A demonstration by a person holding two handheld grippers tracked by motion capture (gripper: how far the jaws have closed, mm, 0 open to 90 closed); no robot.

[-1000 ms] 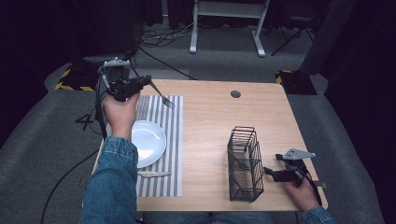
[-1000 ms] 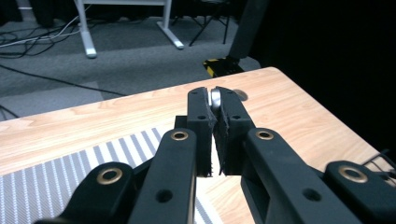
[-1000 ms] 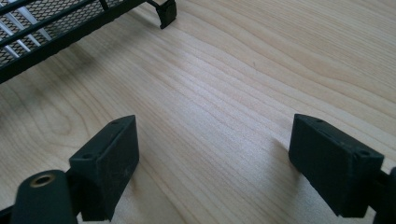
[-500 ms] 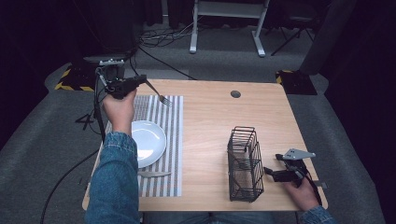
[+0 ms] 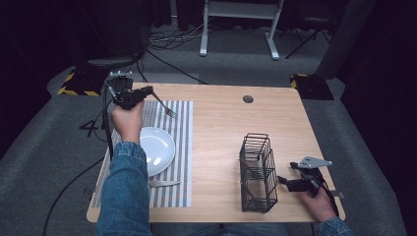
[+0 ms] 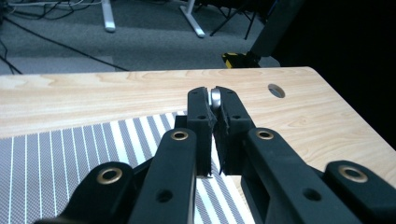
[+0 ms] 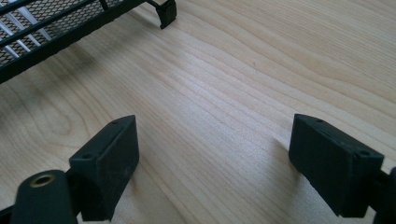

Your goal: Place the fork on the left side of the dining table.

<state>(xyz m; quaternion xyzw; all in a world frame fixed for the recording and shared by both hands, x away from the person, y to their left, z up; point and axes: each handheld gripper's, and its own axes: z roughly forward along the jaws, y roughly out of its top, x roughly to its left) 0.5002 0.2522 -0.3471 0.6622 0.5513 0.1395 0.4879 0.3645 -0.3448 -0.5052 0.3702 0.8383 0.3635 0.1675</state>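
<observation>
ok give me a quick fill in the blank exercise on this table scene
1. The left tool is shut on a ____.
2. The white plate rests on a ____ placemat.
3. The knife lies on the placemat just nearer the person than the ____.
4. The right tool, jaws open, rests beside the black wire ____.

Missing words: fork; striped; plate; basket

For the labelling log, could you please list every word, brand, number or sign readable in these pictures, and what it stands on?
None can be read: no writing on the fork, plate, striped placemat, wire basket or table.
</observation>
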